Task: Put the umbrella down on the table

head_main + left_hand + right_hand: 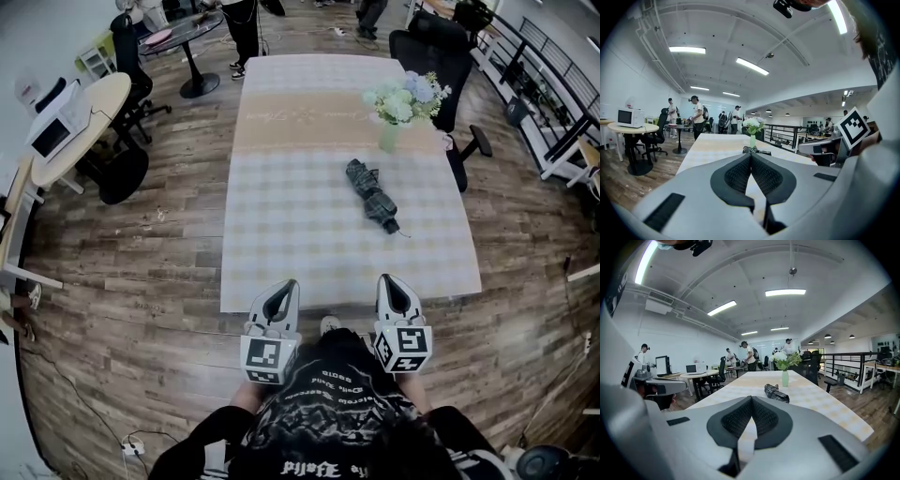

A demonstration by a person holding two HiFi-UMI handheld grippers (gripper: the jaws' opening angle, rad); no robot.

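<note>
A folded dark umbrella [371,195] lies on the checked tablecloth of the long table [281,234], right of its middle, with no gripper touching it. The right gripper view has the umbrella [776,393] lying ahead, beyond the jaw tips. My left gripper [281,292] and right gripper [394,286] hover side by side over the table's near edge, well short of the umbrella. Both are shut, pads meeting, with nothing between them: left gripper [751,155], right gripper [751,398]. In the left gripper view only a bit of the umbrella [759,151] peeks over the jaws.
A green vase of flowers [394,108] stands just beyond the umbrella. A black office chair [441,47] sits at the table's far right corner. A round table [75,122] with a microwave and chairs stands to the left. Several people stand at the far end.
</note>
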